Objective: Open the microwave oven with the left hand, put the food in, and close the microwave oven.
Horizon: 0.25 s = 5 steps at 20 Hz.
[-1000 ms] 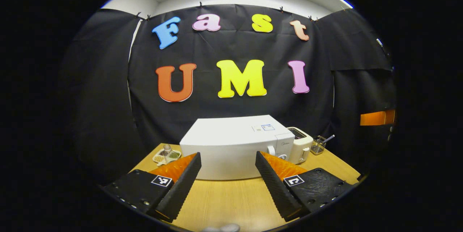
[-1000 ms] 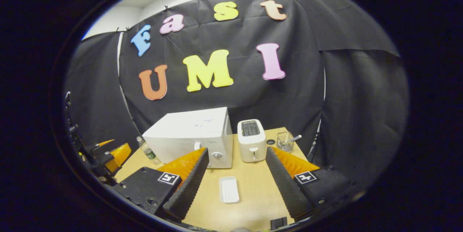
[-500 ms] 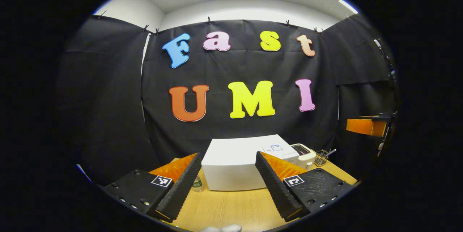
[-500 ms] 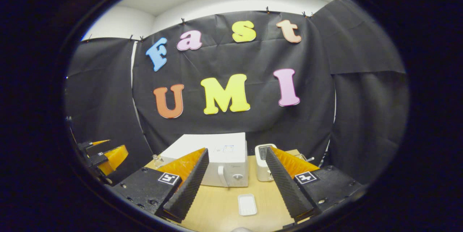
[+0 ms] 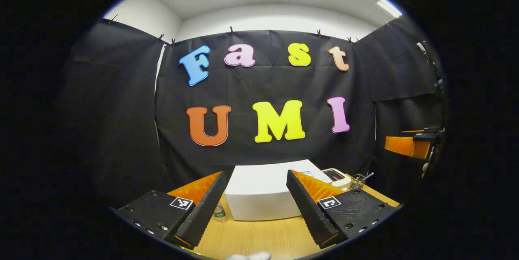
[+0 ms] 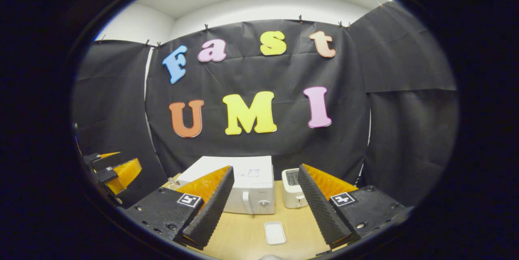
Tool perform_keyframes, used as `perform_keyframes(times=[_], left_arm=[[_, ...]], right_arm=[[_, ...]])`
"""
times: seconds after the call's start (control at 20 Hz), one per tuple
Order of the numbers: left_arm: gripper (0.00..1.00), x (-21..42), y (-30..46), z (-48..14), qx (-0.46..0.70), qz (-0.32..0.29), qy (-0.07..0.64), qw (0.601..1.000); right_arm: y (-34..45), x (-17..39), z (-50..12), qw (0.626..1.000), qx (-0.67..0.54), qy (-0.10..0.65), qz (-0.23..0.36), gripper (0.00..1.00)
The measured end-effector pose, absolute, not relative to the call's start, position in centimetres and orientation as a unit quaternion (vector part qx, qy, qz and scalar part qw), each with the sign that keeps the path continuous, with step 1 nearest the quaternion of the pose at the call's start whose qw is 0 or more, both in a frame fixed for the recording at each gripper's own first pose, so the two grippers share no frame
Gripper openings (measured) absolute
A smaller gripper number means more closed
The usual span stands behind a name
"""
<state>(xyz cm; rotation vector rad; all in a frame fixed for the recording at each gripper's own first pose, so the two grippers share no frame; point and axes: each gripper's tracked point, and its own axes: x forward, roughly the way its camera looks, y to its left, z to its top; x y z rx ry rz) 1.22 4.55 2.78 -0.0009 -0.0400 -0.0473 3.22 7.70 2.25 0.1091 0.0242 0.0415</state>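
Both views level, toward microwave

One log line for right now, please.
microwave: door shut | white tray: on table | left gripper: open, empty | right gripper: open, empty

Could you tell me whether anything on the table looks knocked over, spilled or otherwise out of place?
Nothing stands out: the microwave sits square with its door shut, the toaster stands upright beside it, and the white tray lies flat on the table.

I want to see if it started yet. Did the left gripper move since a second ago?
Yes. The left gripper tipped upward and pulled back: in its view the microwave sits lower and smaller, and more ceiling shows.
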Motion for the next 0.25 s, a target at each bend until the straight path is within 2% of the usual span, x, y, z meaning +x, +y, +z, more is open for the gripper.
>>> perform_keyframes(times=[0.05,0.1,0.15,0.2,0.25], left_arm=[[0.96,1.35,4.49,2.91,-0.004,-0.026,-0.021,0.999],[0.96,1.39,4.60,3.01,-0.007,-0.025,-0.021,0.999],[0.96,1.51,4.99,3.01,-0.009,-0.024,-0.022,0.999],[0.96,1.62,5.12,3.13,-0.009,-0.022,-0.022,0.999],[0.96,1.67,5.32,3.19,-0.010,-0.018,-0.022,1.000]], right_arm=[[7.73,3.25,2.33,0.998,0.056,0.013,0.020,0.91],[7.83,3.27,2.45,0.998,0.056,0.011,0.021,1.00],[7.81,3.31,2.51,0.998,0.054,0.011,0.020,0.90],[7.76,3.40,2.50,0.998,0.052,0.012,0.020,1.00],[7.79,3.36,2.61,0.998,0.052,0.011,0.020,1.00]])
